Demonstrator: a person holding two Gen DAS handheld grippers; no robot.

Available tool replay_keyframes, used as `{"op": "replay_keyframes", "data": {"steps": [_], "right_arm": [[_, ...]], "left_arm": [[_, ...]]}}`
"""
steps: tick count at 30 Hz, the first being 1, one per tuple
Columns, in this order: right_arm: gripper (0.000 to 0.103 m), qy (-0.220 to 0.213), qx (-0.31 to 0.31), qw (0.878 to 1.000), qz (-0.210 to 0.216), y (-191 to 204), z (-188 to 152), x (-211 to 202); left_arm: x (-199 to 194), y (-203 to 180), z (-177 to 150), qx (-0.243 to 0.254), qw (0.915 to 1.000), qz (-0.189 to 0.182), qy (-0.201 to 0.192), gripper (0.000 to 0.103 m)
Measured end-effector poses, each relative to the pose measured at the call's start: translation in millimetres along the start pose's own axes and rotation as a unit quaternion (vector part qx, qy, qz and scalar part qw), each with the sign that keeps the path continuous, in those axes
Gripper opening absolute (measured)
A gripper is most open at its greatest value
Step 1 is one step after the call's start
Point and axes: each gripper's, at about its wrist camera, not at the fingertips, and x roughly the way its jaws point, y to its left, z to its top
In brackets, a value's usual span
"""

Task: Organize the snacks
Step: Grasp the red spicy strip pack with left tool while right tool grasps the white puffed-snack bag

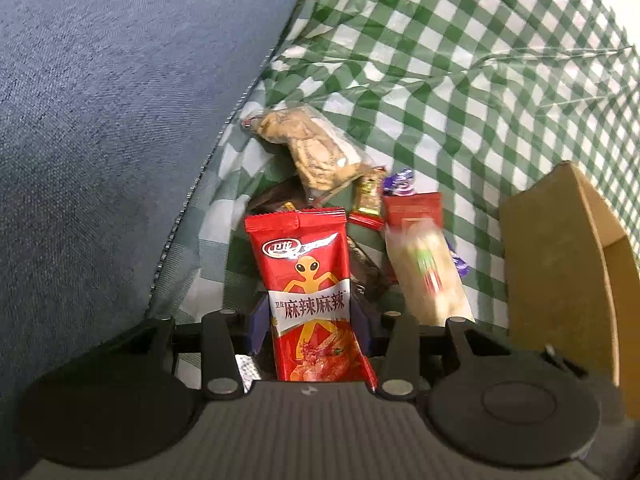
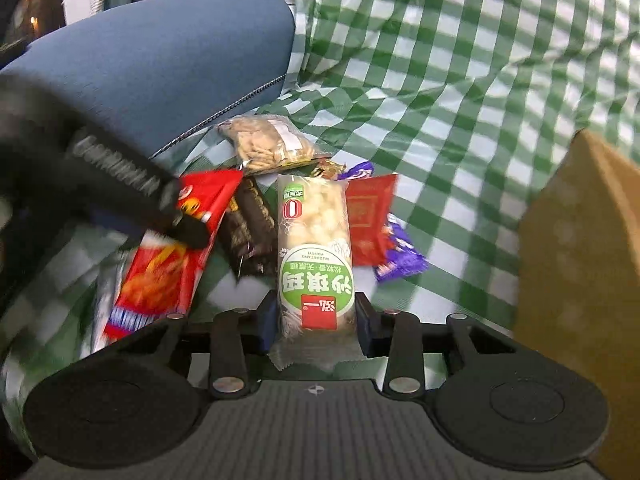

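My left gripper (image 1: 312,316) is shut on a red spicy-snack packet (image 1: 308,280) with a yellow figure on it, which stands upright between the jaws. In the right wrist view that packet (image 2: 168,268) shows blurred at the left under the left gripper's black finger (image 2: 132,188). My right gripper (image 2: 316,320) is shut on a clear-wrapped puffed bar (image 2: 316,240) with a green round label. The same bar (image 1: 424,276) shows blurred in the left wrist view. Both grippers hover over a pile of snacks on a green checked cloth (image 1: 460,80).
The pile holds a clear bag of brown crackers (image 2: 272,144), a dark brown packet (image 2: 250,224), a flat red packet (image 2: 368,216) and a purple wrapper (image 2: 400,258). A cardboard box (image 1: 560,264) stands at the right. A blue cushion (image 1: 120,120) rises at the left.
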Motion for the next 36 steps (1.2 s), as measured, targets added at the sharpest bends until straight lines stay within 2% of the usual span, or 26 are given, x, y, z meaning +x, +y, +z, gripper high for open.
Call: {"op": "replay_keyframes", "data": {"steps": [3, 7, 9, 10, 12, 13, 14, 17, 23, 36], "right_arm": [[0.04, 0.017, -0.002, 1.0, -0.025, 7, -15, -24], [0.039, 0.057, 0.078, 0.995, -0.016, 2, -43, -49], [0.04, 0.07, 0.099, 0.993, -0.007, 2, -52, -53], [0.042, 0.07, 0.104, 0.992, 0.004, 3, -54, -54], [0.054, 0.064, 0.097, 0.993, 0.024, 5, -53, -54], [0.064, 0.06, 0.088, 0.994, 0.026, 7, -52, -55], [0.067, 0.056, 0.081, 0.995, 0.024, 9, -51, -53], [0.067, 0.059, 0.073, 0.995, 0.019, 12, -50, -47], [0.067, 0.067, 0.105, 0.992, 0.02, 2, -47, -38], [0.067, 0.081, 0.13, 0.988, 0.011, -9, -49, -26]], "left_arm": [[0, -7, -4, 0.019, 0.9995, -0.023, 0.013, 0.048], [-1, -24, -15, 0.076, 0.9963, -0.032, 0.027, 0.049], [1, -29, -21, 0.094, 0.9944, -0.031, 0.037, 0.05], [3, -30, -23, 0.101, 0.9938, -0.025, 0.04, 0.052], [4, -33, -26, 0.109, 0.9933, -0.01, 0.039, 0.053], [3, -32, -27, 0.108, 0.9933, -0.009, 0.038, 0.054], [3, -33, -28, 0.108, 0.9934, -0.008, 0.037, 0.057], [3, -37, -30, 0.117, 0.9924, -0.005, 0.036, 0.061], [11, -51, -30, 0.137, 0.9894, 0.005, 0.048, 0.065], [30, -64, -37, 0.152, 0.9846, 0.035, 0.078, 0.066]]}}
